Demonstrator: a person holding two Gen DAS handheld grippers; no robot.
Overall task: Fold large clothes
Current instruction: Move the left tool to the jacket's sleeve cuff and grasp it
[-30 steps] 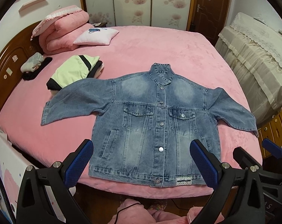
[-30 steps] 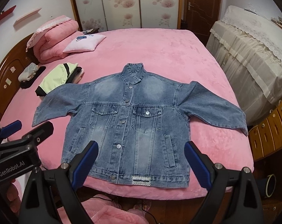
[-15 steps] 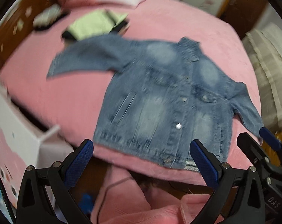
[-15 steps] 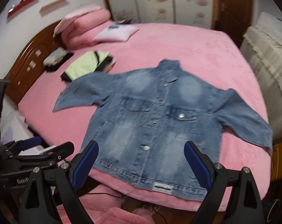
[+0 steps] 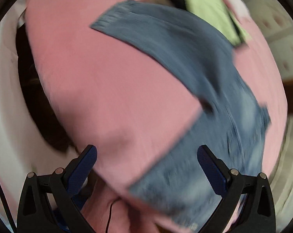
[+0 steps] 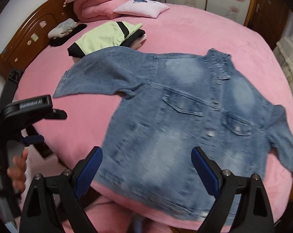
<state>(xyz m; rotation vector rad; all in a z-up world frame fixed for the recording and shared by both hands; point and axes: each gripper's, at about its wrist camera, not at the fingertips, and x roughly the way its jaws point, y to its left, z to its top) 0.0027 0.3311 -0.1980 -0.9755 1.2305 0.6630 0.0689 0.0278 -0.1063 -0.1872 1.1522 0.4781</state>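
Denim jacket (image 6: 185, 120) lies flat, front side up, buttoned, on the pink bed (image 6: 195, 31). Its hem sits along the near edge of the bed; the collar points toward the far side. One sleeve (image 6: 99, 75) is spread out toward the headboard (image 6: 24, 40) side, the other drapes toward the opposite edge.

Left tool (image 5: 146, 161): released, fingers spread wide, nothing between them. It hovers above the near edge of the bed, over bare pink cover beside the jacket's hem corner. The left wrist view is heavily motion-blurred; fine detail cannot be read.

Right tool (image 6: 146, 167): released, fingers wide apart, holding nothing, hovering over the jacket's lower front near the hem.

A folded green-and-black garment (image 6: 105, 36) lies just beyond the spread sleeve, partly touching it. Folded pink quilt (image 6: 101, 2) and a small pillow (image 6: 140, 7) sit at the headboard end, well apart from the jacket.
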